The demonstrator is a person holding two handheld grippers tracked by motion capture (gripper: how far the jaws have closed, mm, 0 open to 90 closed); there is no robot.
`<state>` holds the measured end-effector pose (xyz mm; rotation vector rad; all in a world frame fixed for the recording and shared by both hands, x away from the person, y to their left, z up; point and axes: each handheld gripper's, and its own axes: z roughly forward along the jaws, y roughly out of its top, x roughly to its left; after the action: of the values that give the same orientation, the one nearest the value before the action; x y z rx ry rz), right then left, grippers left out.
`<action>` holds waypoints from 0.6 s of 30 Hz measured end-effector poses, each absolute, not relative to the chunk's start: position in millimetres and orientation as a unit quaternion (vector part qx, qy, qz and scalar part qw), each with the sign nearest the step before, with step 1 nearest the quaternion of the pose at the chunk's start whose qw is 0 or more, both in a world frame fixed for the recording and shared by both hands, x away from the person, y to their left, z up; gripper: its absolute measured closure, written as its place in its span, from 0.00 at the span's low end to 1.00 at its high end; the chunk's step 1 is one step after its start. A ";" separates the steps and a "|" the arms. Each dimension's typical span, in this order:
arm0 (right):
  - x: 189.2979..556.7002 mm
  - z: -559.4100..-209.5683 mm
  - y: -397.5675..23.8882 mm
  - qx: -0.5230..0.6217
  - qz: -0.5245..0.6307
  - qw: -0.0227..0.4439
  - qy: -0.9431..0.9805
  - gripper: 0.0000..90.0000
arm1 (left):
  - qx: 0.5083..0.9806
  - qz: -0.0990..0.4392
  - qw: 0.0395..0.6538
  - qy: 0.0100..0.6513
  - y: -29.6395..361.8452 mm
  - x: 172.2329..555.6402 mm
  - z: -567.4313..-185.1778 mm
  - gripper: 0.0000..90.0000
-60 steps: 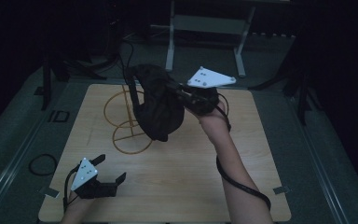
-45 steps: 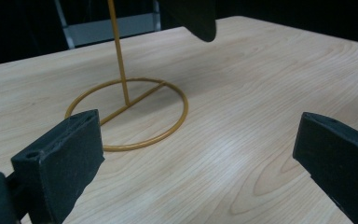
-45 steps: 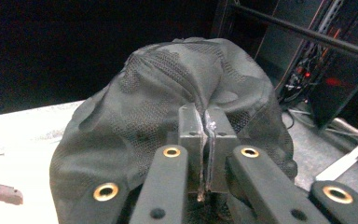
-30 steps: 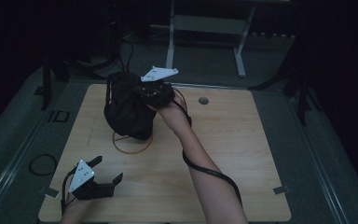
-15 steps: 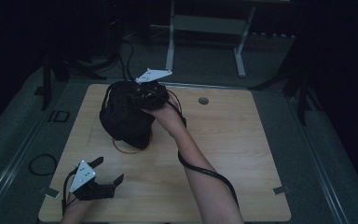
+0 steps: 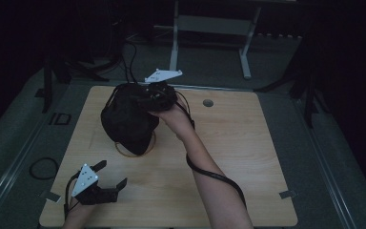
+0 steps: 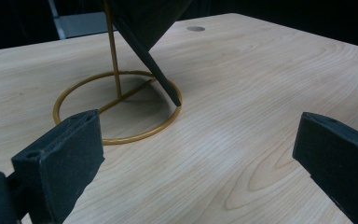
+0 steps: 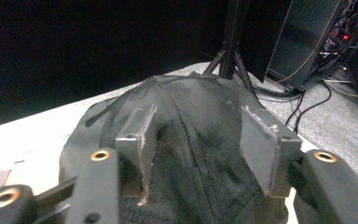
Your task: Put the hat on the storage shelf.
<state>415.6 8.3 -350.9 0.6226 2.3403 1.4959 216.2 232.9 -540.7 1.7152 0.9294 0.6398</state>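
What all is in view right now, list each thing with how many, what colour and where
Cap: one, black, over the gold stand at the table's far left, held by the right gripper.
Stand: one, gold wire with a ring base and upright rod, on the table under the cap.
Table: one, light wood, centre of the high view, with a small round grommet near its far edge.
Frame: one, grey metal, on the floor beyond the table.
Cable loop: one, black, on the floor left of the table.
Left gripper: one, black, near left corner of the table, jaws apart.
Right gripper: one, black, jaws pinching the cap's fabric.
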 end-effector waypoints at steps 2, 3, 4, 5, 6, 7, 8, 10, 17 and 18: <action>415.1 -351.0 4.8 0.218 0.522 0.137 0.813 0.43 | 0.715 0.266 0.517 0.387 232.1 216.2 -540.4 0.02; 414.0 -351.0 2.9 0.219 0.525 0.135 0.811 0.43 | 0.715 0.266 0.518 0.387 231.7 216.0 -540.3 0.02; 413.1 -351.2 0.8 0.219 0.525 0.133 0.812 0.39 | 0.715 0.266 0.518 0.387 231.4 215.9 -540.2 0.02; 412.5 -351.5 -0.7 0.218 0.526 0.132 0.811 0.38 | 0.715 0.265 0.518 0.387 230.7 215.6 -540.1 0.02; 411.4 -352.0 -2.8 0.216 0.528 0.128 0.812 0.36 | 0.715 0.265 0.519 0.387 230.1 215.4 -540.0 0.02; 410.3 -352.7 -4.6 0.213 0.527 0.127 0.813 0.34 | 0.716 0.265 0.518 0.386 229.8 215.4 -539.9 0.02; 409.2 -353.3 -6.1 0.212 0.529 0.126 0.812 0.32 | 0.716 0.264 0.519 0.386 229.0 215.1 -539.9 0.02; 406.9 -355.6 -11.2 0.207 0.536 0.118 0.810 0.30 | 0.717 0.265 0.518 0.384 227.5 214.7 -539.7 0.02; 400.3 -364.4 -32.6 0.205 0.555 0.099 0.800 0.17 | 0.719 0.263 0.516 0.384 225.1 214.5 -540.4 0.02; 398.1 -366.6 -35.6 0.201 0.551 0.108 0.803 0.15 | 0.718 0.264 0.516 0.384 225.0 214.4 -540.4 0.02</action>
<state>398.1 -35.6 -366.6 0.5909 2.3628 1.6215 214.4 225.0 -540.4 1.7248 0.9225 0.6341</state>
